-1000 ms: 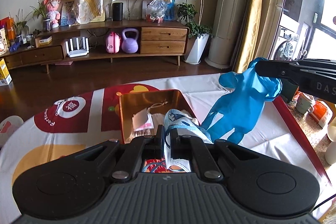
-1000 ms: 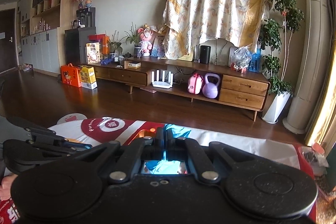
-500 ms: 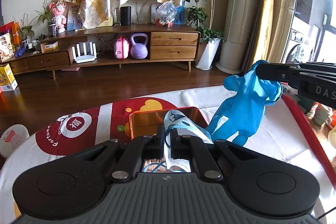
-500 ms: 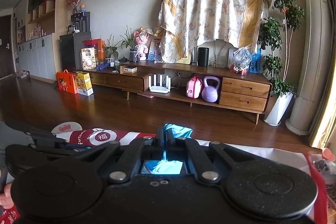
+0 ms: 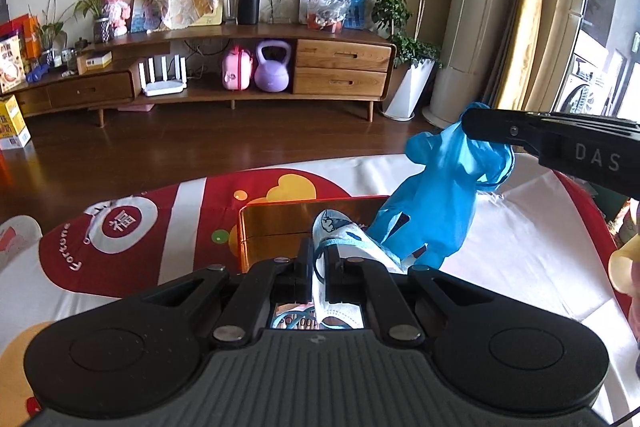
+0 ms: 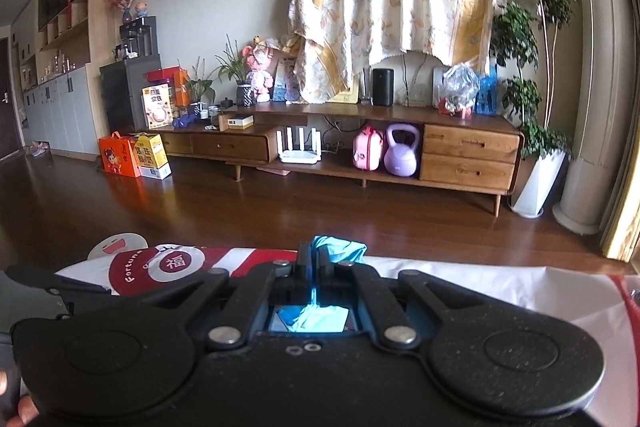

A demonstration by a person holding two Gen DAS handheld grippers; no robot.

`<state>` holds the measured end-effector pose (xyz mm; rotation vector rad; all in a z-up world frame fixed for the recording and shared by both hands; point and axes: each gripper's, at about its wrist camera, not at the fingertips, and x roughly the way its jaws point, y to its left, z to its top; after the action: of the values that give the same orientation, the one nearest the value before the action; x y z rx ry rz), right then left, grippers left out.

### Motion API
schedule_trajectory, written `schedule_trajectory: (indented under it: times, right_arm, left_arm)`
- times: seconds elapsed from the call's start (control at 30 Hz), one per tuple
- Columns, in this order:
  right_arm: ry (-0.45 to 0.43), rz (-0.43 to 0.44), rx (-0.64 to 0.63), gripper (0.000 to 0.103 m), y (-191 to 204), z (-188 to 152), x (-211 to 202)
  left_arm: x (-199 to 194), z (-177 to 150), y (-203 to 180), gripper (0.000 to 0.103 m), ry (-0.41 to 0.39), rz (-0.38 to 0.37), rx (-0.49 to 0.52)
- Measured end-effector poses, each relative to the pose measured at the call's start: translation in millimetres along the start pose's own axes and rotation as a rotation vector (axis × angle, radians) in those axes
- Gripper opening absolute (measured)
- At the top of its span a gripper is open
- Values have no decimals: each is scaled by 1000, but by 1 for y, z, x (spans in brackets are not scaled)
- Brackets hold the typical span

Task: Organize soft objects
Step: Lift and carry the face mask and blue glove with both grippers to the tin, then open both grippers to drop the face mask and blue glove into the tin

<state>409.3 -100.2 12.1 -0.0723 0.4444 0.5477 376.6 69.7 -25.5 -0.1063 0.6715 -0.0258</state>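
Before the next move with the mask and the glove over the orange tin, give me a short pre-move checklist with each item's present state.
1. Left gripper shut on the face mask: ok.
2. Right gripper shut on the blue glove: ok.
3. Glove hangs free, clear of the tablecloth: ok.
4. Orange tin in front of the left gripper: ok.
5. Room left inside the tin: cannot tell, its inside is hidden.
6. Mask's ear loops free of the fingers: cannot tell.
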Motion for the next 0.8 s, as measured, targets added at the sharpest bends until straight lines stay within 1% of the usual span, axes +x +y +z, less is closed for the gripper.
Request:
schedule_trajectory:
  times: [0.23,0.43,0.63,0.8]
  right_arm:
    - [41,0,23,1,-6,-14,23]
    - [105,17,65,1,-13,-33,38]
    - [166,59,73,1,-15,-48,47]
    - [217,89,56,3,-7,-61,52]
  left_arm:
    - [22,-7,0,5,12,1,-19]
    - [37,-12,1,5,22,13,-15]
    - [49,-19,4,5,52,27,-16]
    - [58,-27,7,5,82,35,-15]
